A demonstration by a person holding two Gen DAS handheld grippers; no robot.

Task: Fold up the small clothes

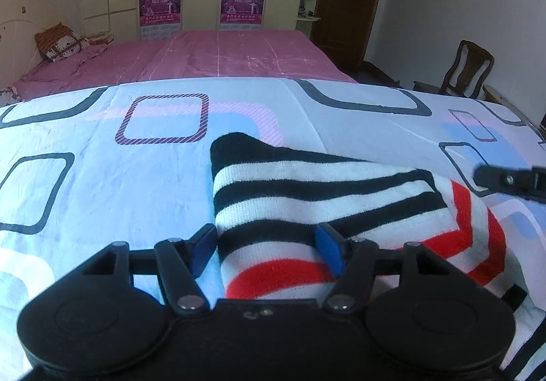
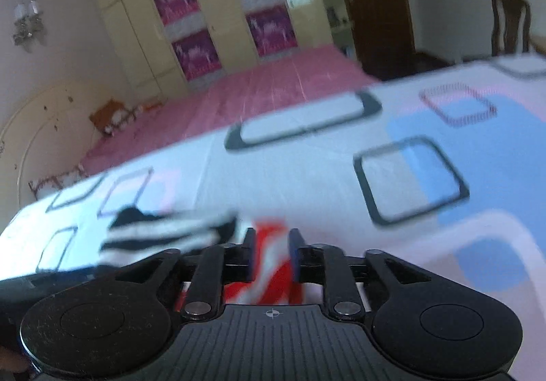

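left gripper [image 1: 268, 249] fingers apart — astride striped sweater [image 1: 307, 189] | right gripper [image 2: 272, 253] — blurred, grip unclear

The left gripper [image 1: 266, 253] angles down with its jaws standing apart, blue pads [image 1: 329, 253] either side of striped knit cloth [image 1: 307, 196] without pinching it. The right gripper [image 2: 272, 253] tilts down too, rolled a little, its jaws narrower, with red and white fabric between them; blur hides whether they press.
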